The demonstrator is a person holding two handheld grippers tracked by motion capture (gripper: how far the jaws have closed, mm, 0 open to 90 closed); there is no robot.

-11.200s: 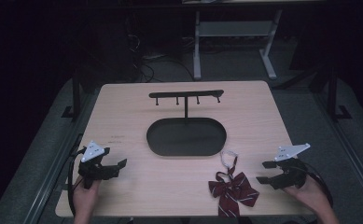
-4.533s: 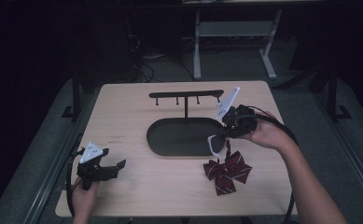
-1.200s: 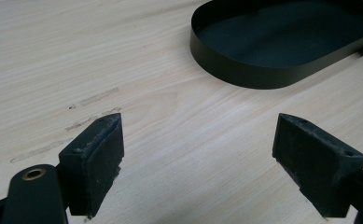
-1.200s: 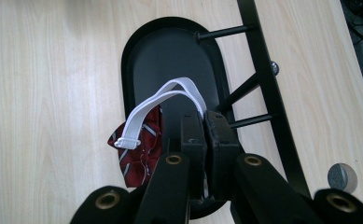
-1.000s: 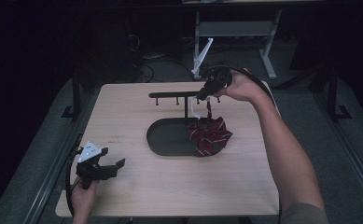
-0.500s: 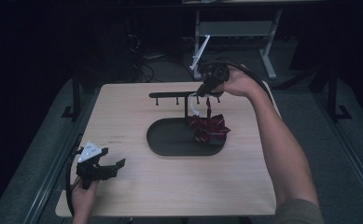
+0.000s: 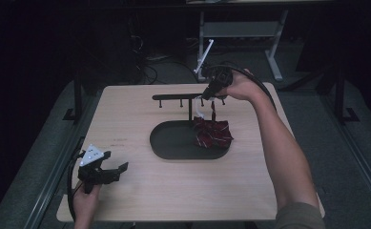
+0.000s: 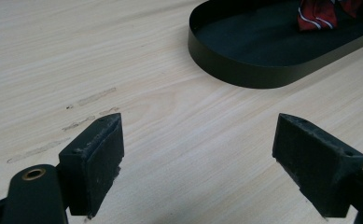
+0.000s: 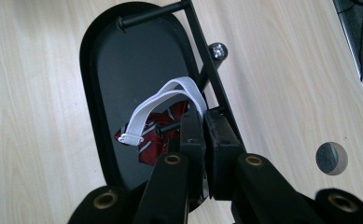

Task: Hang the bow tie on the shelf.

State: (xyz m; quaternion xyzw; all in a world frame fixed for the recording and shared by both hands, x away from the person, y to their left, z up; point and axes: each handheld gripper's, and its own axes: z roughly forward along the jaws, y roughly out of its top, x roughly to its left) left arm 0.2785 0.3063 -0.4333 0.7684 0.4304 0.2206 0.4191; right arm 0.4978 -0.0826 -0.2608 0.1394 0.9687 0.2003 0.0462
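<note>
One gripper, the right gripper [image 9: 203, 122], clamped on the bow tie's white strap [image 9: 163, 105], should ease the loop over the rack's peg [image 9: 170, 126] at 12 o'clock; the left gripper [image 8: 198, 149] idles open.

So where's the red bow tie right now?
In the high view the red bow tie hangs right of centre over the black tray, its strap pinched by the right gripper.

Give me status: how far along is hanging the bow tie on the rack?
Done: the bow tie is off the table, up at the rack. In hand: the right gripper is shut on its white strap, holding it by a peg under the bar. Left: no loop visibly over a peg, then release. The left gripper sits open, empty.
</note>
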